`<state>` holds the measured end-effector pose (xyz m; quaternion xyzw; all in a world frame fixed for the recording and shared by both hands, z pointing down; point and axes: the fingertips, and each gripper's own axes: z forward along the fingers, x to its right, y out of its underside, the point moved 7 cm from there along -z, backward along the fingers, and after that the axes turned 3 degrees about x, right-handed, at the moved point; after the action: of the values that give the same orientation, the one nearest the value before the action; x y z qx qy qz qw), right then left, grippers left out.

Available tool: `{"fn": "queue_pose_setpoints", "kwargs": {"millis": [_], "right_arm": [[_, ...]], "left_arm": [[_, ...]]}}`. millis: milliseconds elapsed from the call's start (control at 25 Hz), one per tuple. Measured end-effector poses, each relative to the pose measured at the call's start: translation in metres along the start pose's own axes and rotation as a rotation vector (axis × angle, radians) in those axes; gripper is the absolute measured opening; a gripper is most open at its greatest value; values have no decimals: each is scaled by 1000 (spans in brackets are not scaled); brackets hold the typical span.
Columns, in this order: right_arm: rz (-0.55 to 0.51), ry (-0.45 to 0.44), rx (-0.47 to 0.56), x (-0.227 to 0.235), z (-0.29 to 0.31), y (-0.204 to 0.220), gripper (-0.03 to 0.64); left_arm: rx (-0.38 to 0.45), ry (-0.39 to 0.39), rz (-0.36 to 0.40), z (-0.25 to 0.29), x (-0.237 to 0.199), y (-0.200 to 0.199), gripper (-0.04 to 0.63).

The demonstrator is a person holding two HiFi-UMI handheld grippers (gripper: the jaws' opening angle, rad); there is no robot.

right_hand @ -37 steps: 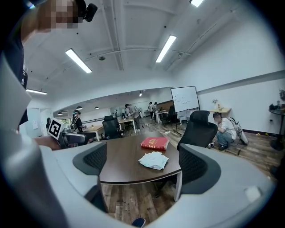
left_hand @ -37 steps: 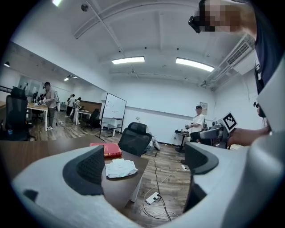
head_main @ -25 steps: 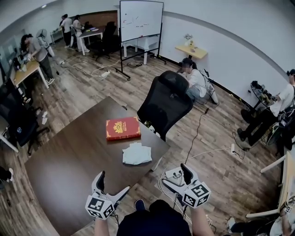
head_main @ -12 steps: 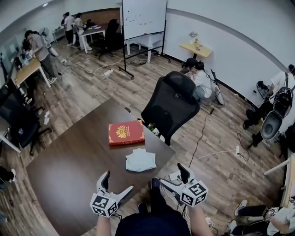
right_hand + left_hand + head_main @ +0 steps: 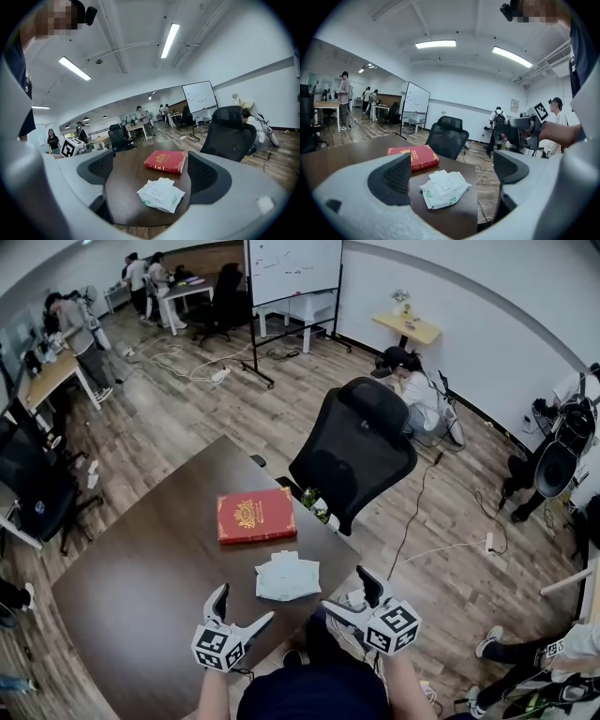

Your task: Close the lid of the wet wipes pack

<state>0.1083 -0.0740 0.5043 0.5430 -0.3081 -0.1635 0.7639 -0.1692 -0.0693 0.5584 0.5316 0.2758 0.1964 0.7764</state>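
Observation:
The wet wipes pack [image 5: 287,577] is a flat white packet with green print, lying near the dark table's front right corner; its small lid flap [image 5: 438,176] stands folded back on top. The same pack [image 5: 444,188] appears between the left gripper's jaws from afar, and the pack [image 5: 161,194] likewise in the right gripper view. My left gripper [image 5: 247,612] hovers over the table's front edge, jaws apart and empty. My right gripper [image 5: 347,591] hangs just off the table's right edge, jaws apart and empty. Neither touches the pack.
A red book [image 5: 255,516] lies on the brown table [image 5: 141,587] just behind the pack. A black office chair [image 5: 355,454] stands at the table's far right side. Cables and a power strip [image 5: 489,542] lie on the wood floor. Several people work further off.
Both grippers have moved forward toward the table and the pack, which now lies closer between them. The pack and book have not shifted on the table.

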Motion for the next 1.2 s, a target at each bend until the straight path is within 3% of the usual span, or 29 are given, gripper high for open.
{"fn": "queue_pose_setpoints", "kwargs": {"millis": [240, 760, 1200], "right_arm": [[14, -15, -36, 12, 20, 3, 511], [21, -63, -118, 26, 44, 17, 500], [24, -107, -160, 36, 58, 22, 492]], "left_arm": [[-109, 7, 42, 42, -20, 30, 538], [-420, 151, 160, 131, -29, 120, 523], [-584, 138, 236, 161, -42, 164, 493]]}}
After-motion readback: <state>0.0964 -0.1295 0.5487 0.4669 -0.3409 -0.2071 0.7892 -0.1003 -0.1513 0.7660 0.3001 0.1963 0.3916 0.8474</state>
